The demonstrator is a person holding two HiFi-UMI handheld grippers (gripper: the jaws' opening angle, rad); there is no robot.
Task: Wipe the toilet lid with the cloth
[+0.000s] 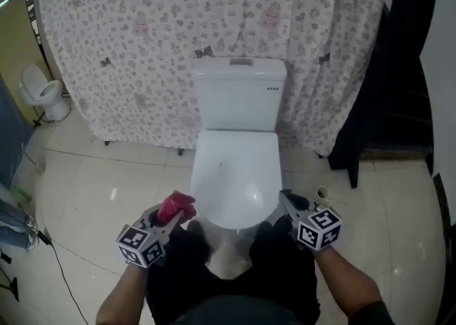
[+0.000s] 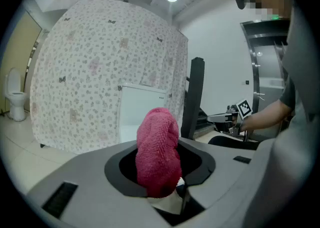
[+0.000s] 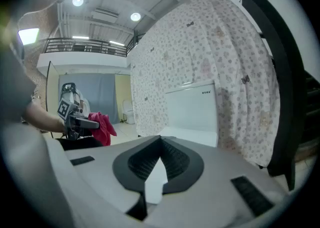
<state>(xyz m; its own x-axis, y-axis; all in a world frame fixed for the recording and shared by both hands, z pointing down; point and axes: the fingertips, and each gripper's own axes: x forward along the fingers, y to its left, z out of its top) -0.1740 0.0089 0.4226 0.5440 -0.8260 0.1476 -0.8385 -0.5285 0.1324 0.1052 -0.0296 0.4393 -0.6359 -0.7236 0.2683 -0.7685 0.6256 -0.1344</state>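
Between the matt fingers (image 2: 75, 174) of the left gripper (image 2: 159, 179) the cloth (image 2: 157, 147) is nubby terry; beyond them the toilet lid (image 1: 235, 174) shines glossy.

Left gripper (image 1: 182, 215): grey body; we note a black-and-white marker cube (image 1: 142, 244).
Right gripper (image 1: 286, 197): identical grey body, marker cube, black jaw pads.
Clothing: dark trousers (image 1: 214, 281), dark sleeve (image 1: 372, 312).

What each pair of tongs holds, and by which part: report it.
Left tongs clamp the pink-red cloth by a bunched fold, the rest bulging beyond the tips. Right tongs are shut, empty.
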